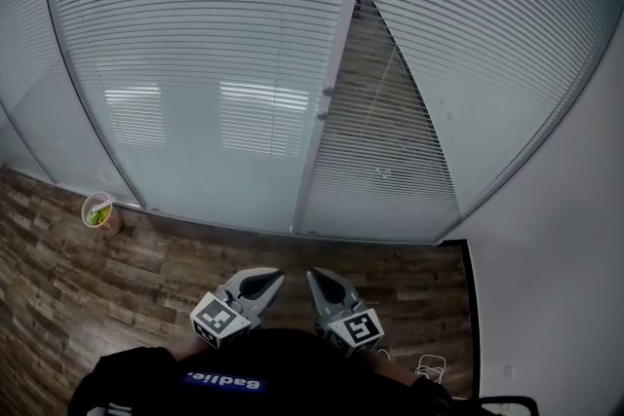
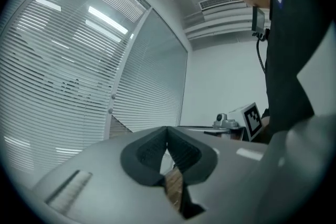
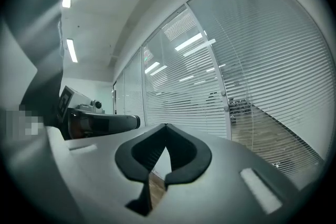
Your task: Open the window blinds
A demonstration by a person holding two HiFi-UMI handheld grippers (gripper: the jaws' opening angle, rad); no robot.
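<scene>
Window blinds, seen from above through the glazing.

- Left blind [image 1: 195,63]: being shown fully lowered, slats lying nearly shut.
- Right blind [image 1: 478,54]: being shown askew. Its lower left corner is being carried high, so a triangular gap [image 1: 375,127] is being left, with wood flooring showing through it.
- A thin cord [image 1: 393,97] is being seen hanging across that gap.
- Two small knobs [image 1: 326,94] are being seen on the frame post between the panes. What they drive cannot be told.

Left gripper [image 1: 277,278] and right gripper [image 1: 313,276] are being held low, close to the body and well apart from the glass. The jaws of each are being kept together with nothing between them, as both gripper views confirm.

Judgement: the lopsided right blind is fitting either a lift being half done or an opening being left off with one side hung up. The stage is not being settled here.

If more lifting is being wanted, the control should be taken squarely between the pads and drawn steadily, so the slats are being raised level. A cord this thin is being judged likely to slip. Whether it hangs in front of the glass cannot be told.
</scene>
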